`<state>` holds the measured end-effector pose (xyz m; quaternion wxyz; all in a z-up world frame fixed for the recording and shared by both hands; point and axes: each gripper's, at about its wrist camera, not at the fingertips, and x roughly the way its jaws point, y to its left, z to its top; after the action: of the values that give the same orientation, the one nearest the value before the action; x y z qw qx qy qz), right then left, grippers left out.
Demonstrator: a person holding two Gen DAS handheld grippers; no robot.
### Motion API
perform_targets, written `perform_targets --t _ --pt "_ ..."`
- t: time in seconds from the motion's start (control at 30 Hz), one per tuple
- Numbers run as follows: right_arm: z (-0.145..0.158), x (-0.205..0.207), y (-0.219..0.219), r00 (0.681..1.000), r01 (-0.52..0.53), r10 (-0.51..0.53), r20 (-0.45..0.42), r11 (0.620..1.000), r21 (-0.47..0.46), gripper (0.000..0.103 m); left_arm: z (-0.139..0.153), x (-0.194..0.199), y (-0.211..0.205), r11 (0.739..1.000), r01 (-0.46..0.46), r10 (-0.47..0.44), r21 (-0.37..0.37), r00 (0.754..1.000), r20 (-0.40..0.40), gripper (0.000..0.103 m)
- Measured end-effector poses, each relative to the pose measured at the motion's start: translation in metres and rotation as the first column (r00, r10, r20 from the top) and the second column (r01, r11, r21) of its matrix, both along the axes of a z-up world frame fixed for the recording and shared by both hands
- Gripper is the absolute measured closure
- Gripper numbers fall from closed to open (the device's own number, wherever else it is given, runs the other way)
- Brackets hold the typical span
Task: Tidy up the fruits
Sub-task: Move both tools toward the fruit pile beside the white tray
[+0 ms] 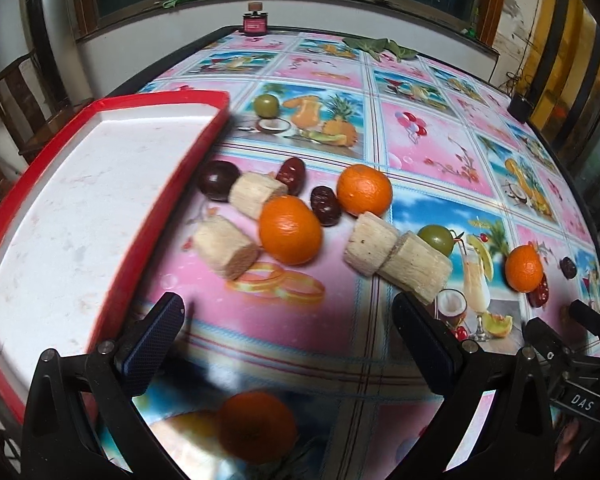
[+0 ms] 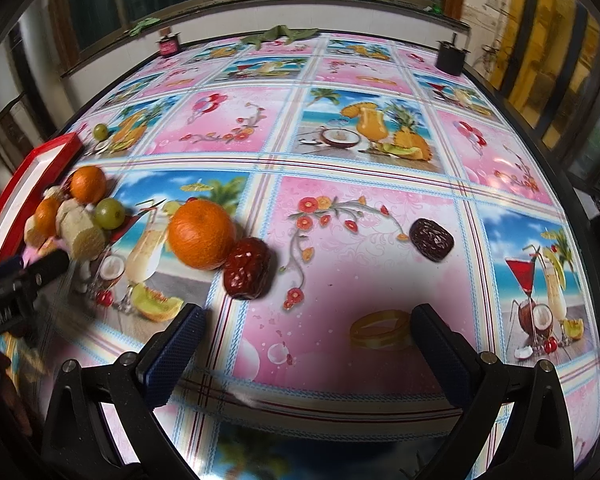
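Left wrist view: the left gripper [image 1: 288, 328] is held low over the table [image 1: 428, 136], with its two fingers spread wide and nothing between them. No fruit is held yet. A red tray [image 1: 148, 236] with a white floor is seen on the left side, and no fruit can be seen in it. It is likely the place where the fruit is meant to be put, since it sits right next to the pile.

Just past the fingers, a small heap of fruit is laid on the bright cloth. An orange [image 1: 290, 229] is found in the middle, touching a pale cane piece [image 1: 226, 246]. A second orange [image 1: 364, 189] is placed a little farther back, with a dark date [image 1: 326, 205] between the two. More cane pieces [image 1: 398, 262] and a green grape [image 1: 436, 239] are seen to the right. The fingers are probably kept wide so that a round orange can be fitted between them.

In the right wrist view, the right gripper [image 2: 306, 330] is also held loose and wide, with nothing in it. A big orange [image 2: 201, 233] and a red date [image 2: 247, 268] are seen touching each other just ahead of its left finger. Another dark date [image 2: 431, 239] is set apart, to the right. These few are spread far from the tray, so they may need to be carried over.
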<state>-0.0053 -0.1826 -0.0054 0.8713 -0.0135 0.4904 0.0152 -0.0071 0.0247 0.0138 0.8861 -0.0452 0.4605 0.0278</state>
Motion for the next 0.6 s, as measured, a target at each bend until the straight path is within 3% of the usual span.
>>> perform_targets --t 0.33,0.6 --pt "0.055 -0.035 0.005 0.988 -0.107 0.104 0.115 0.994 0.021 0.001 0.016 -0.017 0.009 0.998 0.063 -0.063 0.014 0.997 -0.038 0.0" --pt "0.064 -0.057 0.007 0.976 -0.179 0.175 0.131 0.984 0.018 0.001 0.021 -0.034 0.013 0.992 0.123 -0.122 0.004 0.99 -0.069 0.0"
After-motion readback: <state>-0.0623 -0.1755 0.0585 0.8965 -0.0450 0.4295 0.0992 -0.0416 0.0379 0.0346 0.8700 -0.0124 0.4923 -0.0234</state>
